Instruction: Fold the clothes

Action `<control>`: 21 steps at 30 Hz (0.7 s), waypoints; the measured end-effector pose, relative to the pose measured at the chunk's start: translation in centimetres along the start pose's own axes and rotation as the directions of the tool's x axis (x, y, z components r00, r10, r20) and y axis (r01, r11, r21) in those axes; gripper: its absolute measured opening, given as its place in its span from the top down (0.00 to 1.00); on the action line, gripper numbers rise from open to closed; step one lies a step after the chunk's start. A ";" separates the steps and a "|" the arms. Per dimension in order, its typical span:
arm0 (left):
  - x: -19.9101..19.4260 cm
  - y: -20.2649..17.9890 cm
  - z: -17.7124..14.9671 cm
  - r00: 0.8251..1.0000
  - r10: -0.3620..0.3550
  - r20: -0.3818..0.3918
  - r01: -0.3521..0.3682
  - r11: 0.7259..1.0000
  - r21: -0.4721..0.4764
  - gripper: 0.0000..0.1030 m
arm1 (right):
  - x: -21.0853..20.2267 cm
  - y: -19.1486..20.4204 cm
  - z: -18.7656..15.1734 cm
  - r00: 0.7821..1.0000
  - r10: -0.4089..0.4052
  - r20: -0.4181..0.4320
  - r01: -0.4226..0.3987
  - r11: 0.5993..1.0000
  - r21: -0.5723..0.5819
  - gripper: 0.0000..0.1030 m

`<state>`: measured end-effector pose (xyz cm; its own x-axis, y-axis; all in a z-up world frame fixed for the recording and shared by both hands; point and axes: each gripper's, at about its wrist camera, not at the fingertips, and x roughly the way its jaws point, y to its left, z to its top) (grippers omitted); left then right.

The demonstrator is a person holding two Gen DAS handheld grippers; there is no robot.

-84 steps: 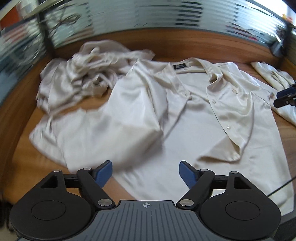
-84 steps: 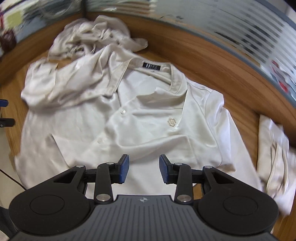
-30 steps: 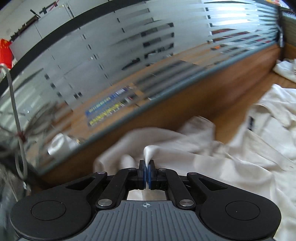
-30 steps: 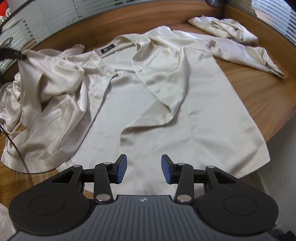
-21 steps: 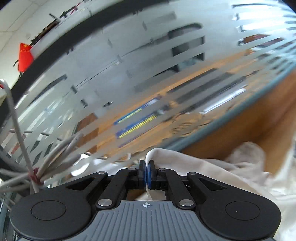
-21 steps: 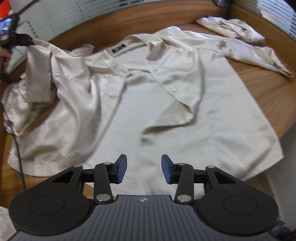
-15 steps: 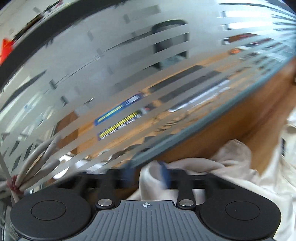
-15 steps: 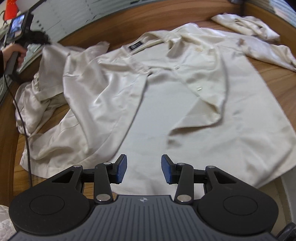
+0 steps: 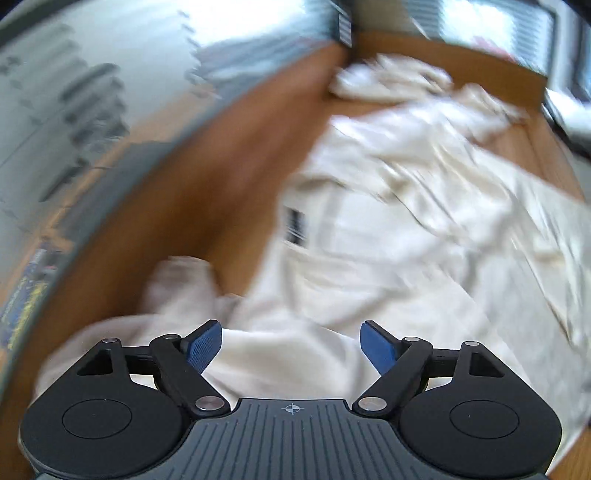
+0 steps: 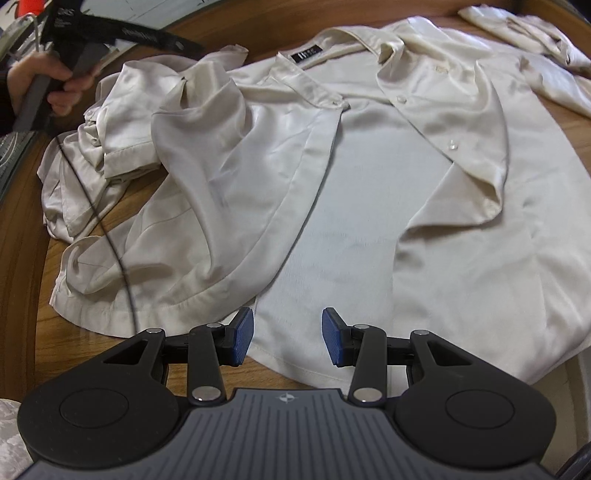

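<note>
**Cream shirt spread open on wooden table, both grippers empty**

Cream satin shirt lying front-up on a wooden table, plackets parted, black neck label at the far edge. Left front panel bunched over a crumpled sleeve. Right gripper poised just above the near hem, blue pads well apart, nothing between them. Left gripper likewise spread wide and empty over rumpled cloth at the shirt's shoulder side; that view heavily blurred. A hand gripping a dark handle at far left, black cable trailing across the fabric. Second cream garment far right.
</note>
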<state>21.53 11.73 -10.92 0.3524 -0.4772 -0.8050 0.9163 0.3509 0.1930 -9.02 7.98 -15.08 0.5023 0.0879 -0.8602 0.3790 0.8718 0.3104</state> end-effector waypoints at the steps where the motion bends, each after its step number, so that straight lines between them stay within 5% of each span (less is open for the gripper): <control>1: 0.6 -0.5 -0.2 1.000 0.001 -0.015 -0.001 1.000 0.011 0.19 | 0.1 0.0 -0.1 1.000 -0.001 -0.003 0.001 1.000 0.004 0.55; 5: 2.8 -2.6 -0.8 0.997 0.009 -0.076 -0.005 0.998 0.055 0.20 | 0.2 0.2 -0.5 1.000 -0.015 -0.003 0.015 1.000 0.013 0.53; 6: 3.4 -3.1 -0.9 0.996 0.011 -0.091 -0.005 0.998 0.067 0.34 | 0.2 0.2 -0.6 1.000 -0.016 -0.003 0.016 1.000 0.018 0.51; 7: 4.0 -3.6 -1.1 0.994 0.014 -0.107 -0.006 0.997 0.078 0.70 | 0.1 0.3 -0.7 1.000 -0.016 -0.002 0.016 1.000 0.024 0.50; 8: 4.6 -4.2 -1.2 0.992 0.016 -0.122 -0.006 0.996 0.089 0.88 | 0.1 0.3 -0.8 1.000 -0.016 -0.003 0.016 0.999 0.028 0.50; 9: 5.1 -4.7 -1.4 0.990 0.019 -0.137 -0.006 0.995 0.100 0.95 | 0.1 0.4 -0.9 1.000 -0.016 -0.003 0.016 0.999 0.032 0.49; 14: 3.3 -1.9 0.4 0.991 0.131 0.012 -0.131 0.991 0.003 0.96 | 0.7 0.8 -1.2 1.000 -0.004 -0.013 0.005 0.999 0.044 0.45; 21: 1.1 1.8 2.1 0.918 0.373 0.134 -0.368 0.928 -0.057 0.96 | 2.8 2.9 0.5 0.995 0.097 0.004 -0.097 0.994 0.050 0.34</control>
<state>23.98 10.16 -10.27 0.6906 -0.4156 -0.5919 0.7096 0.5475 0.4434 -6.13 10.53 -16.41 0.5398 0.1700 -0.8244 0.3665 0.8342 0.4120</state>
